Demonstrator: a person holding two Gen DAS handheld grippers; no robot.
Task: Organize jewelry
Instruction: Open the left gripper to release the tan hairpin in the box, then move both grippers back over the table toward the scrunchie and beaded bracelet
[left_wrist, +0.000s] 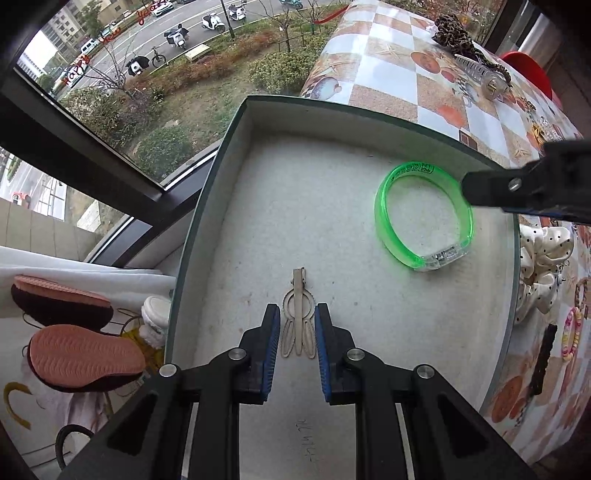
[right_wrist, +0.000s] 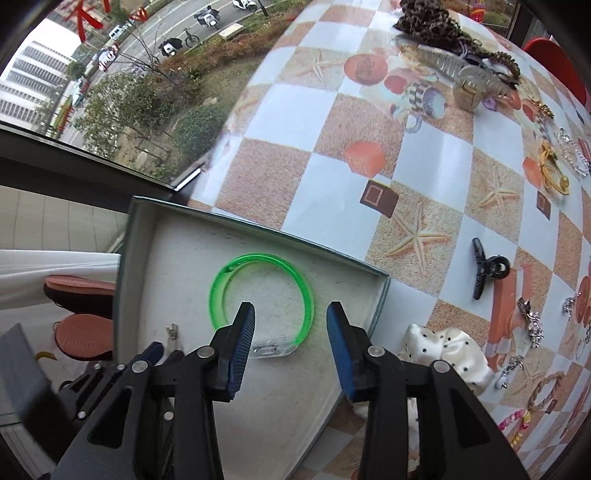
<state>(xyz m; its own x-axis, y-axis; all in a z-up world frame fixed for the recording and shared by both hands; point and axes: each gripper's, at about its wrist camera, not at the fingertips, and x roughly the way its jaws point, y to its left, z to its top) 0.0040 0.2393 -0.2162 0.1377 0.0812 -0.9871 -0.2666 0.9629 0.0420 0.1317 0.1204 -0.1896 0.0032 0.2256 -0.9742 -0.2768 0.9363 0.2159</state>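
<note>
A shallow box (left_wrist: 236, 122) with a grey-white felt floor sits at the table's edge by the window; it also shows in the right wrist view (right_wrist: 382, 291). A flat silver hair clip (left_wrist: 297, 317) lies on the felt between the pads of my open left gripper (left_wrist: 296, 339), which does not squeeze it. A translucent green bangle (left_wrist: 384, 218) lies flat in the box's right part. My right gripper (right_wrist: 291, 325) is open just above the bangle (right_wrist: 306, 291), one fingertip (right_wrist: 243, 325) over its ring. The right gripper's tip (left_wrist: 491, 190) shows in the left wrist view.
On the checked tablecloth (right_wrist: 332, 110) lie a white dotted scrunchie (right_wrist: 454, 354), a black claw clip (right_wrist: 485, 271), a leopard scrunchie (right_wrist: 424, 20), a clear claw clip (right_wrist: 465, 79) and several small brooches and bracelets at right. Slippers (left_wrist: 85, 358) lie on the floor left.
</note>
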